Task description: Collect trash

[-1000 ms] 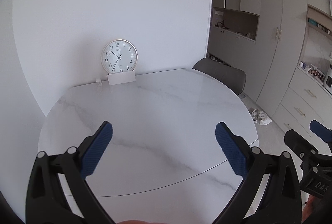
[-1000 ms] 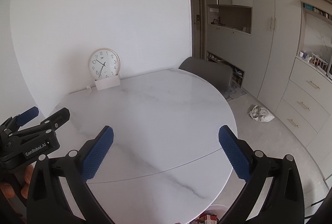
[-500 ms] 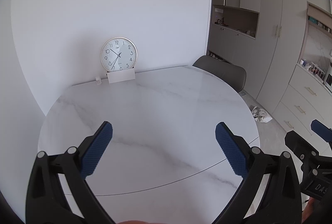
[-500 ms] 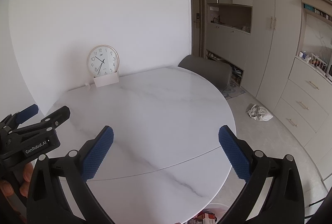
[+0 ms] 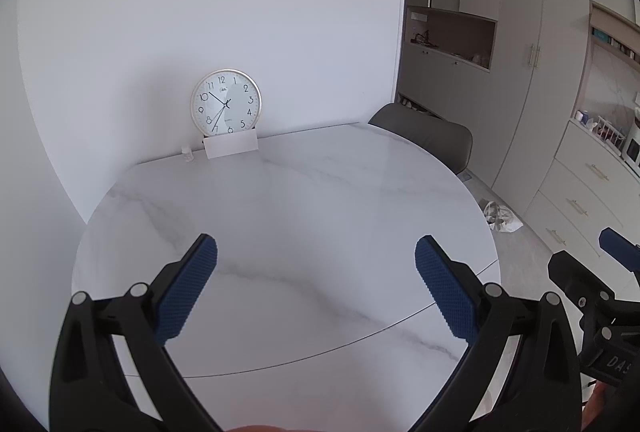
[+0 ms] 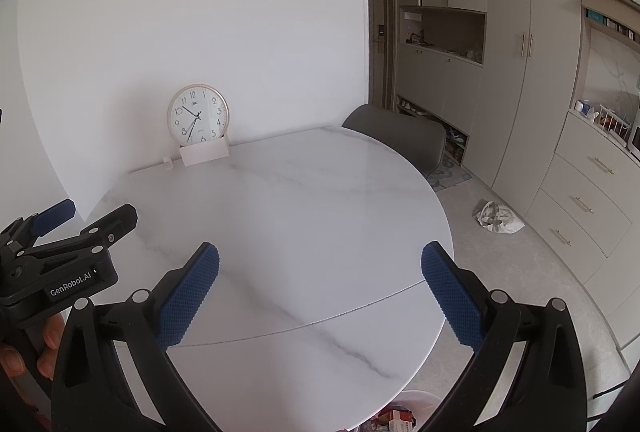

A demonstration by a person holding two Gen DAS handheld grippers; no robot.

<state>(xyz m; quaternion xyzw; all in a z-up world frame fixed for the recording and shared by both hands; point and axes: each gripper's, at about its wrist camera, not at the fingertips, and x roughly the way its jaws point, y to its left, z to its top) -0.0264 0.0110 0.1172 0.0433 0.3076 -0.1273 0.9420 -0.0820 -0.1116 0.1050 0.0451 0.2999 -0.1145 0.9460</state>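
Left wrist view: left gripper (image 5: 316, 288) hangs wide apart over the marble table (image 5: 304, 200), holding nothing; a clock (image 5: 225, 102) leans on the wall behind. Right gripper (image 6: 320, 292) is equally spread and empty. A crumpled bag (image 6: 498, 217) lies on the floor by the drawers (image 6: 580, 200).

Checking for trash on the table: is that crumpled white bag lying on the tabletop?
No, the crumpled bag lies on the floor beyond the table.

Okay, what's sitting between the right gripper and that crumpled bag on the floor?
Nothing loose. In the right wrist view, the right gripper hangs open over the marble table; past its rim there is only bare floor up to the crumpled bag.
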